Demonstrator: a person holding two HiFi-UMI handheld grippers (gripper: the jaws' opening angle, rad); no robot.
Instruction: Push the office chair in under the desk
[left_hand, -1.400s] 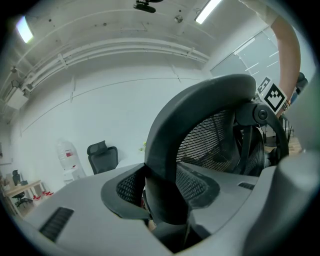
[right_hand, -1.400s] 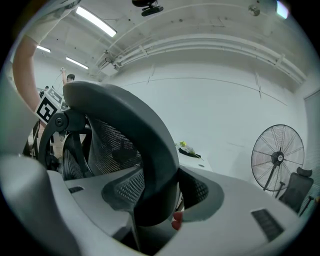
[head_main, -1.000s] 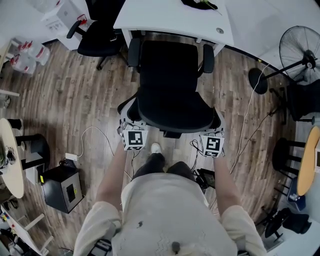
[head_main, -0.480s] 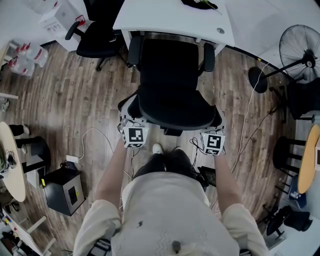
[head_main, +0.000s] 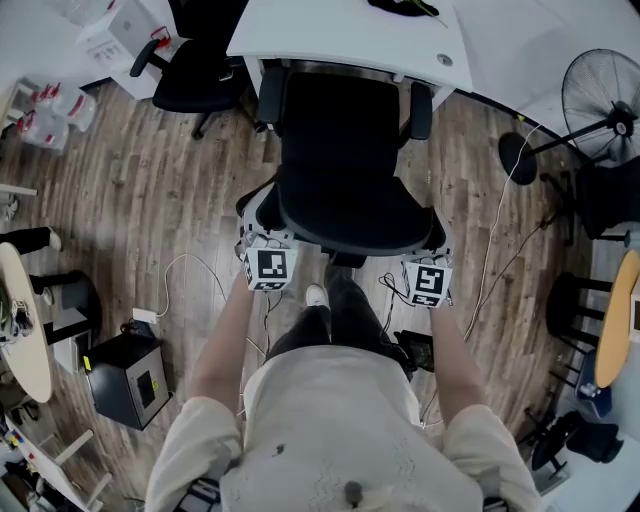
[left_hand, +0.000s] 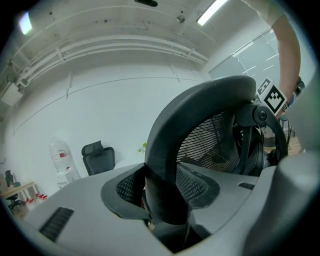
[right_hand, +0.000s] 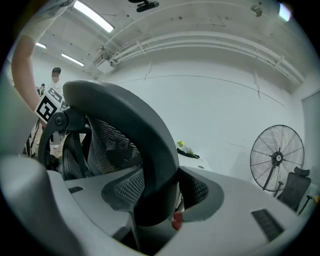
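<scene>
The black office chair (head_main: 340, 170) stands with its seat facing the white desk (head_main: 340, 35), its armrests at the desk's front edge. My left gripper (head_main: 262, 238) is at the left end of the chair's backrest and my right gripper (head_main: 432, 250) at the right end. In the left gripper view the backrest's thick black rim (left_hand: 167, 160) sits between the jaws of the left gripper (left_hand: 162, 202), held by the pads. In the right gripper view the rim (right_hand: 150, 150) is likewise clamped in the right gripper (right_hand: 155, 200). The chair's base is hidden under the seat.
A second black chair (head_main: 195, 75) stands left of the desk. A floor fan (head_main: 600, 100) and stools (head_main: 570, 310) are on the right. A black box (head_main: 120, 375) and loose cables (head_main: 190, 270) lie on the wooden floor at left. A round table (head_main: 20, 320) is at the left edge.
The chair and both grippers have shifted slightly toward the desk. The person's leg has stepped forward behind the chair.
</scene>
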